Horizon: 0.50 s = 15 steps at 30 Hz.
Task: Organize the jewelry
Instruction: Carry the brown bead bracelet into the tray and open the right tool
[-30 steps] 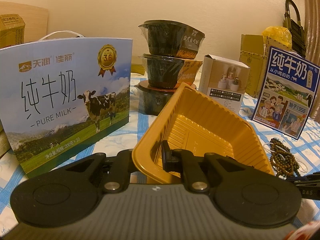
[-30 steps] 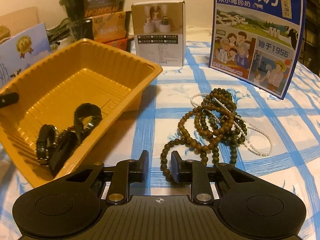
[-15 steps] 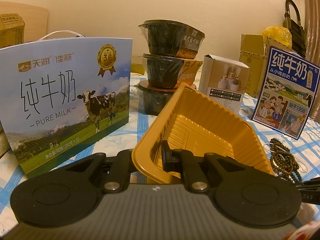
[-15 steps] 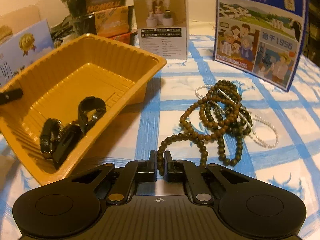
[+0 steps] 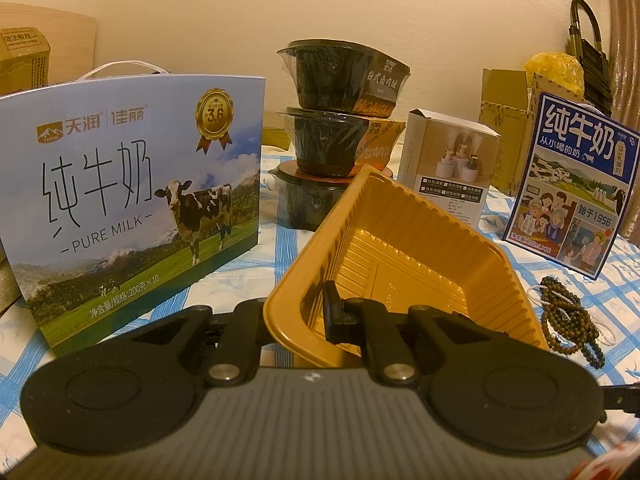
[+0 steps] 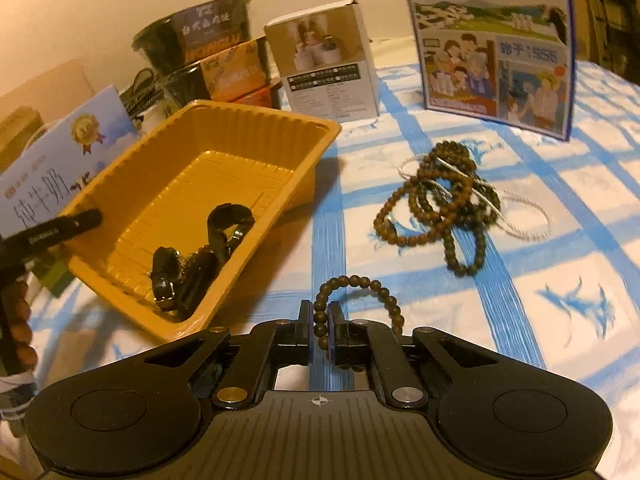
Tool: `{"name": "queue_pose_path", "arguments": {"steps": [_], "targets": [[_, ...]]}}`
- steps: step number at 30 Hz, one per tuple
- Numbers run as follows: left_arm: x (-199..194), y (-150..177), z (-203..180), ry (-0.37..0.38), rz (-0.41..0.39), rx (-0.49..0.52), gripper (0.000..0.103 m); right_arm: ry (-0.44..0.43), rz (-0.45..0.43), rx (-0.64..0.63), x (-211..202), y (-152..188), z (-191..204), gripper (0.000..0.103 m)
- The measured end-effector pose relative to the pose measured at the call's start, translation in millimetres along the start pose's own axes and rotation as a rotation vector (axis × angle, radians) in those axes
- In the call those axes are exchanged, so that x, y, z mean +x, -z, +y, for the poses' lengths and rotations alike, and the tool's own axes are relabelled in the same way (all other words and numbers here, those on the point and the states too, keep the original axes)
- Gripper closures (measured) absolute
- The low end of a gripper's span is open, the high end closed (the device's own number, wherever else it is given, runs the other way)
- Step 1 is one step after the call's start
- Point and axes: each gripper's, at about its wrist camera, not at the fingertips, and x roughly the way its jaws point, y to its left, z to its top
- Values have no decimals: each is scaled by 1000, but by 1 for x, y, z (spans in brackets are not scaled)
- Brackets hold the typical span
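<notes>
Left gripper (image 5: 298, 312) clamped on ribbed yellow plastic tray (image 5: 420, 240) rim; right gripper (image 6: 320, 328) pinching brown wooden bead bracelet (image 6: 360, 292), lifted beside tray, above blue-checked tablecloth (image 6: 520, 280).

Right hand-held gripper (image 6: 320, 330) now clamped on brown bead bracelet (image 6: 356, 292), earlier open around it; bracelet raised off desk (image 6: 520, 320), separated from bead pile (image 6: 448, 204), shifted toward tray (image 6: 120, 168).

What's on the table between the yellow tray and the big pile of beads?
Nothing: in the right wrist view, only bare blue-checked tablecloth lies between the yellow tray and the bead pile.
</notes>
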Motion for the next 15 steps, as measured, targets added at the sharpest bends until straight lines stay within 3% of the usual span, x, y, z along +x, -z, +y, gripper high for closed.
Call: {"name": "queue_pose_path", "arguments": {"steps": [8, 15], "targets": [[0, 1, 0, -1, -1, 3, 92, -45, -71, 91, -23, -17, -3, 96], [0, 1, -1, -2, -3, 7, 92, -191, -142, 119, -33, -44, 20, 96]]}}
